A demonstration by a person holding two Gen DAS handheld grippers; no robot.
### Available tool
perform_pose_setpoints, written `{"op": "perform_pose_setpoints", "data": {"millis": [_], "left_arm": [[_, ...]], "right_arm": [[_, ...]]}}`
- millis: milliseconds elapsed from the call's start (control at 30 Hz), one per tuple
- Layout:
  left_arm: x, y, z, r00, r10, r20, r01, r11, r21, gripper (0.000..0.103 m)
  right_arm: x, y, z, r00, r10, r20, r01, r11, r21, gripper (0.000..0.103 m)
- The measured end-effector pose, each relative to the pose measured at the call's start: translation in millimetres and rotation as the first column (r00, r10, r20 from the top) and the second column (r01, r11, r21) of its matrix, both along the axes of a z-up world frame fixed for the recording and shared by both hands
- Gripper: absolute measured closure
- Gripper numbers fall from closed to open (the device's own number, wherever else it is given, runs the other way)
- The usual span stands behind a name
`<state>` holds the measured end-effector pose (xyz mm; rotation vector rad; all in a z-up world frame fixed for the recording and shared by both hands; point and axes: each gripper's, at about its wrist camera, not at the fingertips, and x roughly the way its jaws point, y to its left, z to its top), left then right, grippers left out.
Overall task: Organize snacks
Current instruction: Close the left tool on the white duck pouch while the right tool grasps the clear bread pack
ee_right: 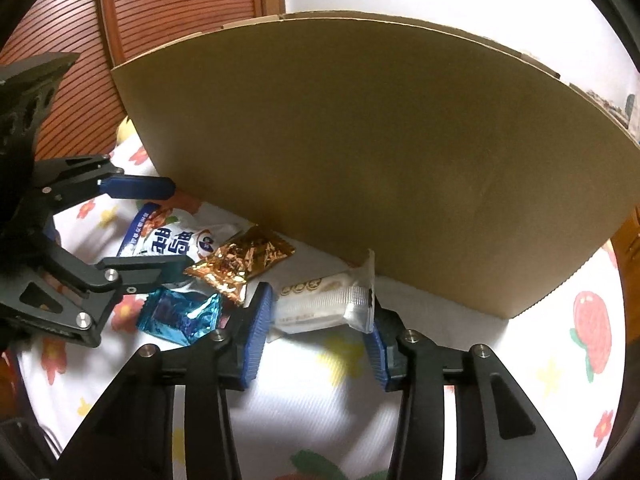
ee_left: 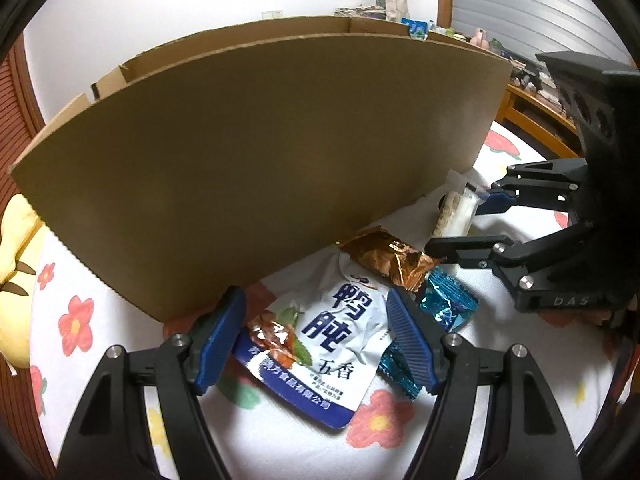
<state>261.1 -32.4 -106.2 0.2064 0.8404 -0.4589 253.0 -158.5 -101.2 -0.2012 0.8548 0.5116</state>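
Both hand-held grippers are working low over a flower-print bed sheet [ee_right: 320, 408], right in front of a tall cardboard box [ee_left: 260, 168].

Right hand-held gripper [ee_right: 316, 338]: jaws at a narrow-to-middling gap, bracketing a clear-wrapped white snack pack [ee_right: 320, 306]. The left blue pad [ee_right: 256, 340] is sitting at or against the pack's left end; the right pad is sitting under the crimped right end. Can't tell if the pads are actually pressing, so I'm treating the grip as not yet made. The pack's long axis is running left-right across the view, roughly parallel to the box wall and just beside it, so the jaws are squeezing along its length, not across it. My read: risky, since the wrapper may buckle or slip out.

Left hand-held gripper [ee_left: 316, 336]: jaws standing wide, straddling a white-and-blue pouch [ee_left: 340, 336] with printed characters. The pouch is lying flat, long axis pointing away from the gripper toward the box. Pads are looking clear of it on both sides, nothing held.

A gold foil packet [ee_left: 388, 260] is overlapping the pouch's far end, and a blue foil packet [ee_left: 448, 300] is sitting just right of it, between the two grippers.

Nearer hand per item: right for the white pack, left for the pouch. Next step as I judge it: close, lift over the box rim, drop inside.
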Motion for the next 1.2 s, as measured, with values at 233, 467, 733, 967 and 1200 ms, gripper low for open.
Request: {"op": "perform_pose_setpoints", "data": {"millis": [233, 467, 733, 967, 1200], "left_arm": [[3, -4, -6, 0.999, -0.028, -0.033, 0.028, 1.0, 0.004, 0.029], [4, 1, -6, 0.998, -0.035, -0.052, 0.034, 0.999, -0.017, 0.028], [-2, -11, -8, 0.998, -0.056, -0.033, 0.056, 0.998, 0.014, 0.025], [-7, -9, -6, 0.997, -0.066, -0.029, 0.066, 0.998, 0.004, 0.045], [-27, -13, -1, 0.999, -0.054, 0.0, 0.054, 0.998, 0.017, 0.08]], "right_arm": [[-11, -13, 3, 1.0, -0.013, -0.008, 0.013, 0.999, 0.033, 0.062], [-21, -23, 3, 1.0, -0.022, -0.004, 0.022, 0.999, 0.037, 0.062], [-18, -14, 4, 1.0, -0.028, 0.001, 0.028, 0.999, 0.031, 0.062], [-19, -14, 5, 0.999, -0.037, 0.002, 0.037, 0.999, 0.033, 0.062], [-19, -13, 4, 0.999, -0.041, 0.002, 0.041, 0.999, 0.032, 0.062]]}}
